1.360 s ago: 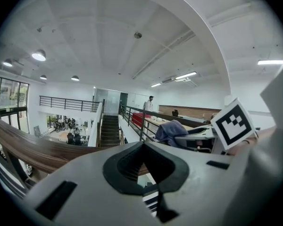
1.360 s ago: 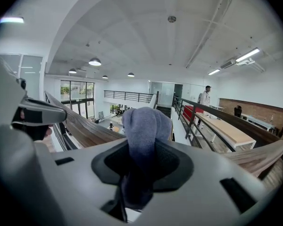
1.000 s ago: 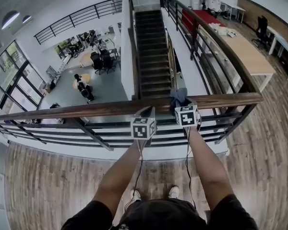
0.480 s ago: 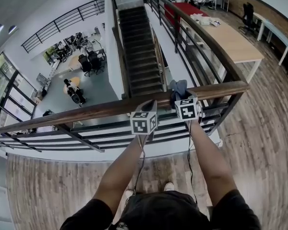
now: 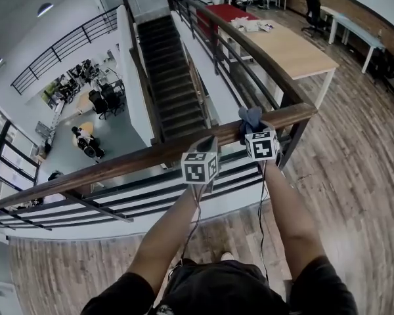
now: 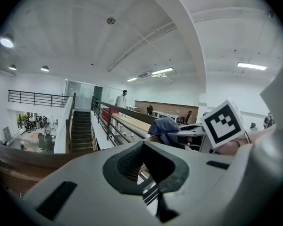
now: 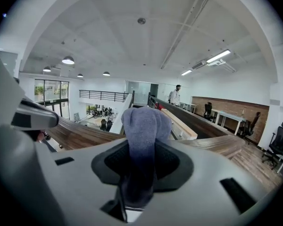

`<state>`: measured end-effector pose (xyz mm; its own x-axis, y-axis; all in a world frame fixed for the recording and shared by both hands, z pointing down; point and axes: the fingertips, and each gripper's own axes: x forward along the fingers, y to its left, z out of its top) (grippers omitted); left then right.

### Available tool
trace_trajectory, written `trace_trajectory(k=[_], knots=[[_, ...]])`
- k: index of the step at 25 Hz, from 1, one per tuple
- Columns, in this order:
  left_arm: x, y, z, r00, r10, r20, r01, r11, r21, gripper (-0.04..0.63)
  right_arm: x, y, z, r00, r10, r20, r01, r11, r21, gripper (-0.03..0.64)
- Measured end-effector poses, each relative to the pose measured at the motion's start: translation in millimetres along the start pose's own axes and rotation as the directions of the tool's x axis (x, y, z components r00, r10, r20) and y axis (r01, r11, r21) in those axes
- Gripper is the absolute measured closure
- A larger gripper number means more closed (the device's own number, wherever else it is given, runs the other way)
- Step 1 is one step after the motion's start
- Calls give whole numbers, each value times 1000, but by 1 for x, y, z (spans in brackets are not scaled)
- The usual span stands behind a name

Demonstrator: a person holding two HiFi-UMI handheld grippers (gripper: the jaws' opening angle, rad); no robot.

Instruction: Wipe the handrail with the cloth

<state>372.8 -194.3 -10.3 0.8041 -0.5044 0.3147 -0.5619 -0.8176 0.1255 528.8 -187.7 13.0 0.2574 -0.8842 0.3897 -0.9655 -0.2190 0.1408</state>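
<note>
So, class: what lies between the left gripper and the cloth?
Only a short bare stretch of the wooden handrail separates the left gripper from the cloth. The head view shows it.

Cloth over handrail, right of left gripper

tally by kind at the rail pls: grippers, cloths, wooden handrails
grippers: 2 (left gripper, right gripper)
cloth: 1, in the right gripper
handrail: 1
total: 4
</note>
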Motion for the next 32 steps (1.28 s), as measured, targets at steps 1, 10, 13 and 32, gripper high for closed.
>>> trace_trajectory(k=[1, 10, 13, 32], knots=[[8, -9, 0, 1000, -15, -4, 15, 1000, 7, 597, 0, -15, -3, 1000, -16, -2, 16, 1000, 6, 499], [60, -85, -12, 990, -136, -33, 135, 991, -3, 597, 2, -113, -20, 989, -141, -42, 144, 987, 65, 499], [76, -108, -13, 985, -168, -41, 169, 986, 10, 597, 3, -149, -21, 979, -192, -67, 195, 980, 43, 500], [72, -100, -25, 972, -234, 3, 234, 971, 44, 597, -1, -220, -27, 935, -354, -36, 355, 933, 56, 502]])
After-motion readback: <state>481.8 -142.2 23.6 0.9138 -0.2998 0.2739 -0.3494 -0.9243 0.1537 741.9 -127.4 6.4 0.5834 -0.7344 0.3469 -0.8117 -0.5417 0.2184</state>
